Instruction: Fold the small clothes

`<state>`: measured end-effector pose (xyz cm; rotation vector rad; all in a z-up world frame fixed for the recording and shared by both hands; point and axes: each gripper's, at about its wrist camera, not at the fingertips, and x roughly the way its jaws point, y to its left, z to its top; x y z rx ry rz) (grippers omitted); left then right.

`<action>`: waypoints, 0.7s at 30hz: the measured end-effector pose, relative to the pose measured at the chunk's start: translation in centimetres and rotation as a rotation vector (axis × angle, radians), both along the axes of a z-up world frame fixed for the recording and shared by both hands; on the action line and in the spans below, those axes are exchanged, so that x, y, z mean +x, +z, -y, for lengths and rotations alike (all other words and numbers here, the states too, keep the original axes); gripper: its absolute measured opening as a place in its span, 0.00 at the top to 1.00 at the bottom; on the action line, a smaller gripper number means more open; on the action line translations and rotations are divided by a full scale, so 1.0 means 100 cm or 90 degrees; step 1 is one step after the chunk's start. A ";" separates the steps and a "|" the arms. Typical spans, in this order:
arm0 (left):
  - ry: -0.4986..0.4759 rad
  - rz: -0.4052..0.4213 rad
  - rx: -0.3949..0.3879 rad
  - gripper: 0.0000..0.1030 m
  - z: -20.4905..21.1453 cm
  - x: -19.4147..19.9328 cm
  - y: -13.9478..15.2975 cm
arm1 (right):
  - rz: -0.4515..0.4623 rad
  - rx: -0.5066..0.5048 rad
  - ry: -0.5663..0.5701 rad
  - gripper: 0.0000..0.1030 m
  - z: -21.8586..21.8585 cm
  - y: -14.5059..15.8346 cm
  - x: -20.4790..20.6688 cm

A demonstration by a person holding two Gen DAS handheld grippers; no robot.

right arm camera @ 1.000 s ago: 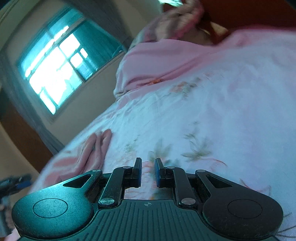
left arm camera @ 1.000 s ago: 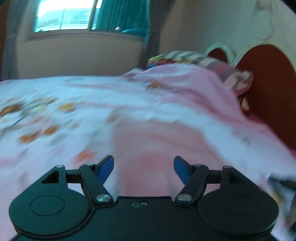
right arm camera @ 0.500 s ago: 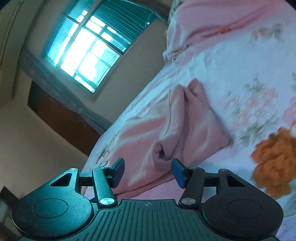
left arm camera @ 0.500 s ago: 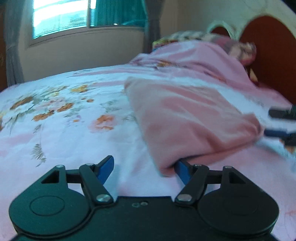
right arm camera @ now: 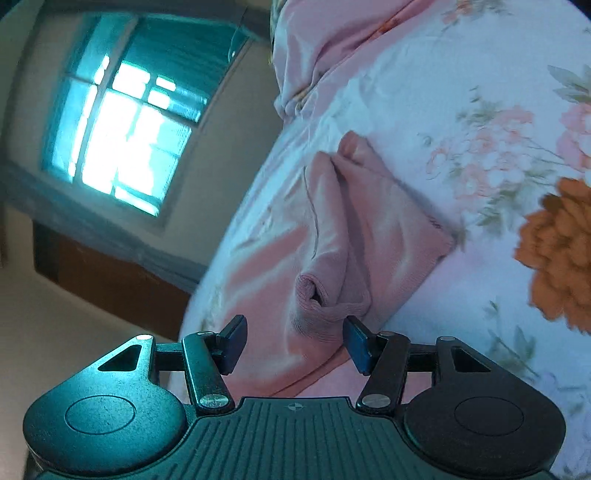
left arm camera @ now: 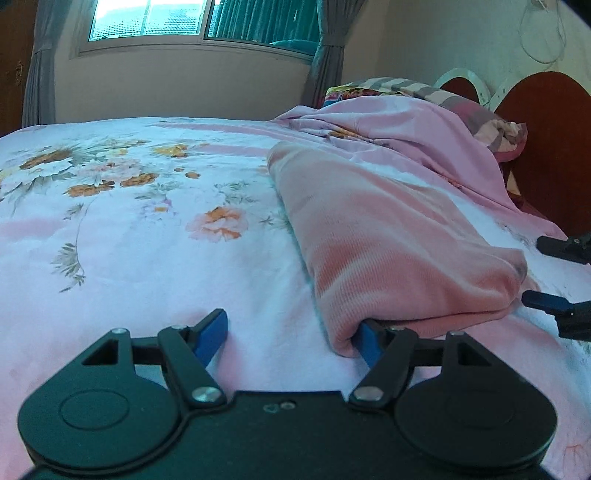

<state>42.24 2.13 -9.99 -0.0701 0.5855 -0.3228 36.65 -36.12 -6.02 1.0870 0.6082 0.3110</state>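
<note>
A pink knit garment [left arm camera: 388,251] lies folded lengthwise on the floral bedsheet [left arm camera: 147,258]. My left gripper [left arm camera: 291,338] hovers low over the sheet at the garment's near end, open. The cloth's near corner drapes over the right fingertip [left arm camera: 369,341], and nothing is between the pads. My right gripper [left arm camera: 554,273] shows at the right edge beside the garment's other corner. In the right wrist view the right gripper [right arm camera: 295,341] is open, and a rolled hem of the garment [right arm camera: 325,306] sits between its fingers without being pinched.
A crumpled pink blanket [left arm camera: 406,129] and a striped pillow [left arm camera: 480,114] pile up against the red-brown headboard [left arm camera: 546,147]. A window [left arm camera: 184,18] with grey curtains is on the far wall. Bare floral sheet spreads to the garment's left.
My right gripper went from shut to open, rolled and swung over to the garment's hem. My left gripper sank toward the bed, and the garment's corner now rests on its right finger.
</note>
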 end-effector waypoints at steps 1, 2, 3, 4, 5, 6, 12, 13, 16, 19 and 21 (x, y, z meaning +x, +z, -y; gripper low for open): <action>0.002 0.002 -0.002 0.32 0.000 0.000 0.000 | 0.004 0.000 0.005 0.44 -0.001 -0.002 0.001; 0.004 0.003 -0.005 0.32 -0.001 -0.001 0.000 | -0.009 -0.011 0.005 0.44 -0.002 -0.005 0.004; 0.005 0.003 -0.008 0.32 -0.002 0.000 0.000 | -0.019 -0.011 0.002 0.44 -0.003 -0.009 0.007; 0.007 0.001 -0.013 0.32 -0.003 0.000 0.000 | -0.021 -0.004 0.001 0.44 -0.004 -0.013 0.011; 0.007 -0.001 -0.018 0.32 -0.004 0.001 0.000 | -0.024 -0.002 0.000 0.44 -0.006 -0.015 0.015; 0.009 -0.001 -0.023 0.31 -0.005 0.001 0.000 | -0.028 -0.005 -0.001 0.44 -0.008 -0.018 0.019; 0.025 0.013 0.000 0.31 0.002 -0.005 0.000 | -0.008 -0.098 0.006 0.61 -0.021 -0.008 0.038; 0.026 0.018 0.022 0.31 0.007 -0.006 0.001 | -0.015 -0.129 0.010 0.74 -0.025 -0.004 0.044; 0.035 0.018 0.086 0.30 0.022 -0.006 0.002 | 0.032 -0.223 0.047 0.87 -0.039 0.024 0.059; 0.065 0.038 0.040 0.30 0.013 -0.012 0.004 | 0.150 -0.311 0.094 0.88 -0.053 0.075 0.058; 0.063 0.039 0.008 0.30 0.006 -0.015 0.004 | 0.195 -0.355 0.096 0.88 -0.054 0.099 0.047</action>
